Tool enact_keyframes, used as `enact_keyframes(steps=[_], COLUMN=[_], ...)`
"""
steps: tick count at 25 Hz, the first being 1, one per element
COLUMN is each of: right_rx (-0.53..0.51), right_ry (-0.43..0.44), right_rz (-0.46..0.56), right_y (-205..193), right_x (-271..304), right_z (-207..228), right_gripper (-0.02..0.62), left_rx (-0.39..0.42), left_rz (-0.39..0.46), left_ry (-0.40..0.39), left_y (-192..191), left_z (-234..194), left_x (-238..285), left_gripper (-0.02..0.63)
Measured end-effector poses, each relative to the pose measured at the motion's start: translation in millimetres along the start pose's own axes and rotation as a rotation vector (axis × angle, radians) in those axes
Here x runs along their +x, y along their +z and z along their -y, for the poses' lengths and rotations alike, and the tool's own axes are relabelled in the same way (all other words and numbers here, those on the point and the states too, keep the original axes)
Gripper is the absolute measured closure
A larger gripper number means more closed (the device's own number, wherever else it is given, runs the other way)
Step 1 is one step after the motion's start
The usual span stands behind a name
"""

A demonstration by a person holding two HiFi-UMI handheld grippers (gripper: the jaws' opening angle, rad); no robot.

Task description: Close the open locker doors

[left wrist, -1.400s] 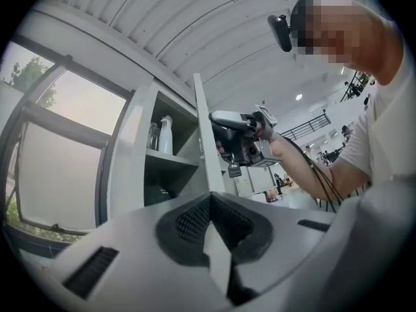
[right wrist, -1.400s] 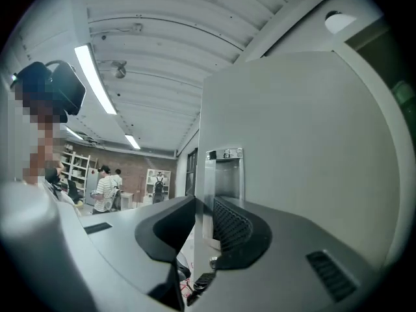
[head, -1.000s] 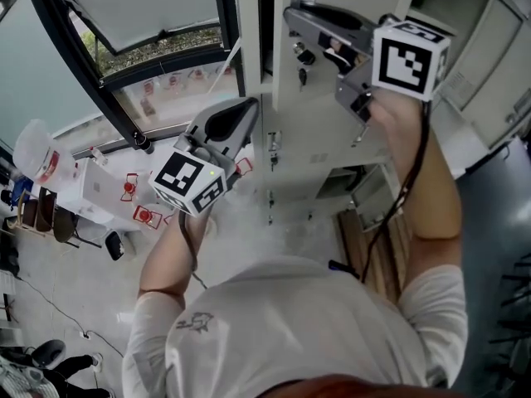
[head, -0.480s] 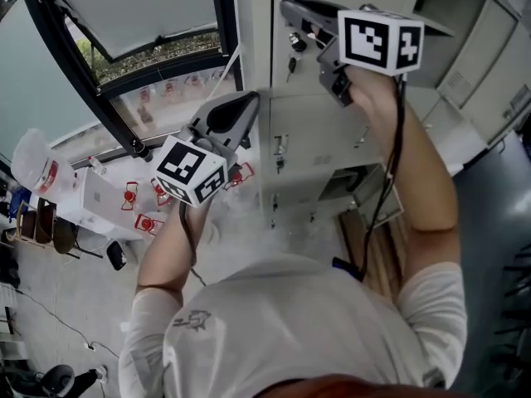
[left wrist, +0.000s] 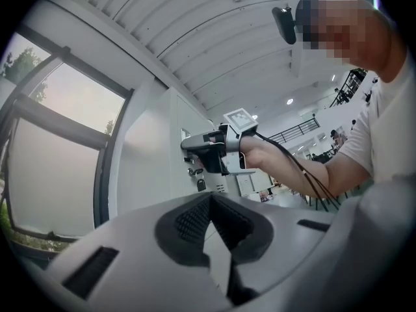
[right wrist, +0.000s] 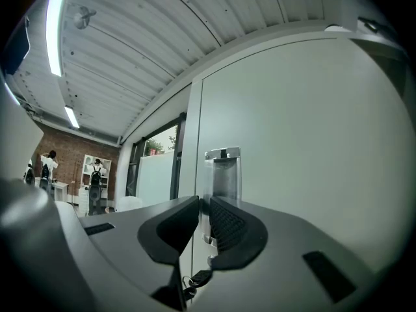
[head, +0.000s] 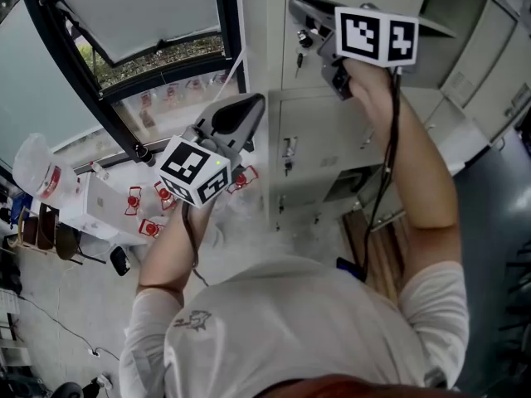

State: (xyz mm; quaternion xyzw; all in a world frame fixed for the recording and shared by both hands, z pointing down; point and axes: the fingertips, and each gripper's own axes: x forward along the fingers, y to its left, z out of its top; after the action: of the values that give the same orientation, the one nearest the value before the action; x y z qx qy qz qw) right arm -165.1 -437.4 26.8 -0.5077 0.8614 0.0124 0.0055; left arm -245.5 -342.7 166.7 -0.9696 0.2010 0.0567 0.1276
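Two claws: left claw [left wrist: 209,200] pressed together, nothing held; right claw [right wrist: 203,208] slightly spread, aimed at locker door [right wrist: 292,142], its latch [right wrist: 223,173] seen through the gap.

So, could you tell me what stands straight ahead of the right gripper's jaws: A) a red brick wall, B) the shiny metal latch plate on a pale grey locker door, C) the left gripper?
B: the right gripper view shows the shiny metal latch plate on the pale grey locker door, just beyond the tips of the right gripper.
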Motion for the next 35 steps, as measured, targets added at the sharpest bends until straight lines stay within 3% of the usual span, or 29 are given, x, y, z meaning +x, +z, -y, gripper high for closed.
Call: enact_keyframes(steps=[16,21,31,35], right_rx=[-0.097,-0.087,-0.107,-0.179], right_ry=[-0.171,-0.166,-0.166,-0.155], right_rz=[0.008,0.006,0.08,0.11], right_y=[1.9,-0.9,-15.6,-35.9], right_x=[0.0,-4.3,-45.4,-67.9], right_z=[3.3,-1.4,-13.9,-32.2], right_gripper=[0.522,0.46,0.456,0.456], left_rx=[-0.011,-0.012,-0.024,-0.037], left_rz=[-0.005,-0.005,-0.026,-0.03], left_ry=[-0.013,-0.017,-0.015,-0.021], left_y=[-6.0,-2.2,-13.2,-20.5], left_z=[-7.3,-4.1,3.2,8.8], left_x=[-8.4,-12.3,-13.8,-11.0], left_gripper=[0.607,0.607,0.607,0.607])
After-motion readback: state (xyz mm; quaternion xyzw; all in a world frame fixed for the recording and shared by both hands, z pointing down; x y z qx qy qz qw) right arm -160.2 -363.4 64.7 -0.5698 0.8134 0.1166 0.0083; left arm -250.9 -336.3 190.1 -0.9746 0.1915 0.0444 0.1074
